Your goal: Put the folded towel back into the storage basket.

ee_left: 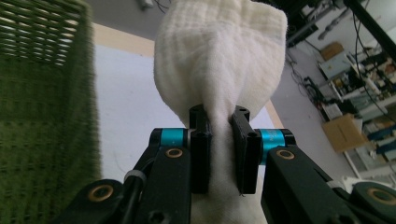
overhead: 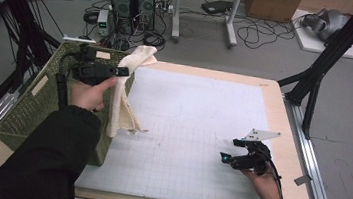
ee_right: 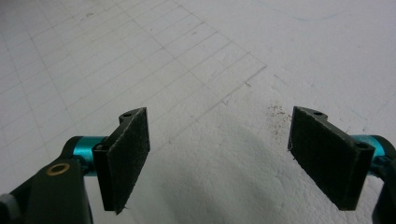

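Left gripper view: claw (ee_left: 219, 135) clamped on towel (ee_left: 219, 51).

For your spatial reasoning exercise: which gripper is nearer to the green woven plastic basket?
Left. The left gripper, shut on the cream cloth towel, is above the green woven plastic basket at its right wall. The right gripper is far across the white mat, open and holding nothing.

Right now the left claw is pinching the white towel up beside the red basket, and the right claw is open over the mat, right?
Almost. The basket is green, not red, as the high view shows. The rest holds: the left claw is pinching the white towel up beside it, and the right claw is open over the mat.
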`<state>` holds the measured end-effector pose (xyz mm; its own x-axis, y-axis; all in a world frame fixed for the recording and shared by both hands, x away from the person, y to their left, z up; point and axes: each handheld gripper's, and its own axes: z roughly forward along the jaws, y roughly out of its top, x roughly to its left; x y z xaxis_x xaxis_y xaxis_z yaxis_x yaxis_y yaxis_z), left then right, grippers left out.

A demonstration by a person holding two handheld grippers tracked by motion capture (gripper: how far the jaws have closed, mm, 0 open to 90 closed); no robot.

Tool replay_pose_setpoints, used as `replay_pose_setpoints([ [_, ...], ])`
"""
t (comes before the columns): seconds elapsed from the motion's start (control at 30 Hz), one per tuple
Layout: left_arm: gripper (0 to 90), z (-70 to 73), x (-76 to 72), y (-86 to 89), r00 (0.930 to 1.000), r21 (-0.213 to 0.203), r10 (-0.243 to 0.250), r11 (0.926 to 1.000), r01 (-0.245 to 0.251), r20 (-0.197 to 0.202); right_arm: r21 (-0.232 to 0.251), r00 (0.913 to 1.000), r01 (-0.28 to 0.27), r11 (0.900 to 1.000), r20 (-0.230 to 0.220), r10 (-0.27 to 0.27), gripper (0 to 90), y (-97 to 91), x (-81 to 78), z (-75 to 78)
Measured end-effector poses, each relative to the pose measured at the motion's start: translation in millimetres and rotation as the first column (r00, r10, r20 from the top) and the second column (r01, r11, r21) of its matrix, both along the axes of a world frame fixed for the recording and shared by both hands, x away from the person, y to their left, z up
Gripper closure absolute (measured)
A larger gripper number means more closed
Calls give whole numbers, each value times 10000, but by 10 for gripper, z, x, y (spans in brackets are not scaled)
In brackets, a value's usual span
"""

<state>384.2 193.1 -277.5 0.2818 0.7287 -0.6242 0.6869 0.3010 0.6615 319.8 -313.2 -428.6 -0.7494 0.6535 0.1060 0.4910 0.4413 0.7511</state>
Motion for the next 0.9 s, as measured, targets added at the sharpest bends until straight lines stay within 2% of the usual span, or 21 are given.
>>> replay_pose_setpoints([
  [0.07,797,-20,26,77,9998,-176,211,9996,-212,-63,-24,10000,8,10000,-37,-8,201,2,5,-5],
  [0.27,796,-115,103,335,9967,-223,728,9970,-736,-358,-30,10000,17,10000,-64,-17,201,0,6,-6],
  [0.37,796,-136,111,470,9942,-333,990,9944,-1004,-418,-58,10000,11,10000,-43,-11,201,-2,11,-11],
  [0.5,796,-153,103,647,9913,-224,1228,9920,-1240,-475,-130,10000,-17,9999,-71,16,201,3,15,-17],
  [0.57,796,-173,88,759,9887,-356,1390,9894,-1411,-558,-146,10000,-25,9999,-36,25,201,7,16,-19],
  [0.67,796,-191,74,895,9865,-190,1494,9884,-1509,-678,-194,10000,-48,9998,-24,47,201,6,18,-20],
  [0.77,797,-222,77,1029,9868,-120,1390,9900,-1404,-832,-174,9999,-42,9998,-95,40,202,14,16,-24],
  [0.83,796,-252,76,1102,9847,125,1462,9893,-1456,-948,-205,9999,-49,9998,-117,46,202,19,16,-27],
  [0.9,796,-282,59,1178,9845,114,1510,9885,-1505,-889,-233,9999,-58,9997,-124,55,202,21,19,-31],
])
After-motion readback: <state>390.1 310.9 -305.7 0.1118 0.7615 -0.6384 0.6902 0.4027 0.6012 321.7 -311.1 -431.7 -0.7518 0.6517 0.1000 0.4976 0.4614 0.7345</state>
